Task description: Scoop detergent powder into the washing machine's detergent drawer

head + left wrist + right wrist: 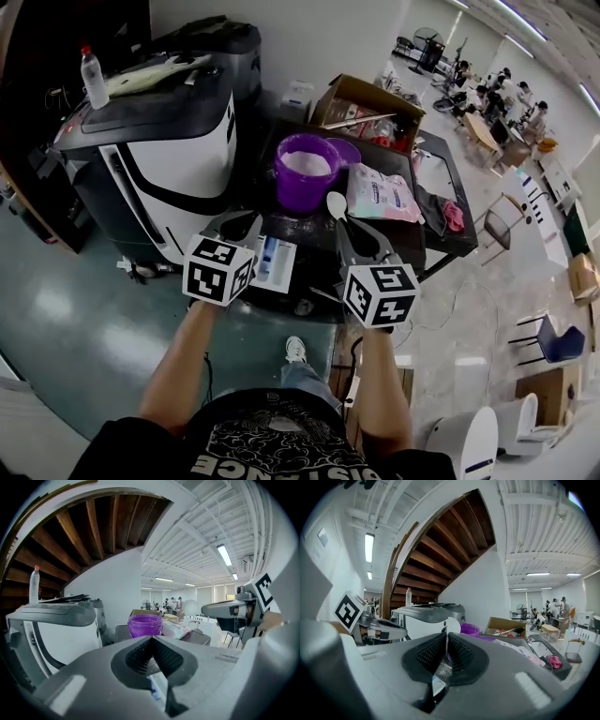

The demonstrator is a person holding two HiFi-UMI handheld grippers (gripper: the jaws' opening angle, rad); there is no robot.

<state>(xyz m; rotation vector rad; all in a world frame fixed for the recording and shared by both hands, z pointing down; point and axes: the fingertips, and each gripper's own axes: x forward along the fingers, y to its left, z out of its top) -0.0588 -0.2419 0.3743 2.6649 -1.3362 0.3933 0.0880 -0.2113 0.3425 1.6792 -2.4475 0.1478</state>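
Purple tub (305, 173) of white powder stands on the dark table (417, 239), just beyond your two grippers. Your right gripper (343, 223) has its jaws pinched on the handle of a white spoon (336, 203), whose bowl sits just beside the tub. Your left gripper (242, 225) has its jaws pressed together with nothing between them. It hangs over the pulled-out detergent drawer (270, 258), beside the washing machine (178, 159).

The left gripper (242, 223) and right gripper (349, 230) have grey moulded bodies. Each carries a white cube with black square markers, the left cube (218, 270) at eight o'clock of the head view and the right cube (380, 294) at four. Dark ribbed pads (140, 656) line the jaws. At six o'clock are a black short-sleeved T-shirt (272, 450) with white print, blue jeans (305, 380) and a white shoe (295, 349).
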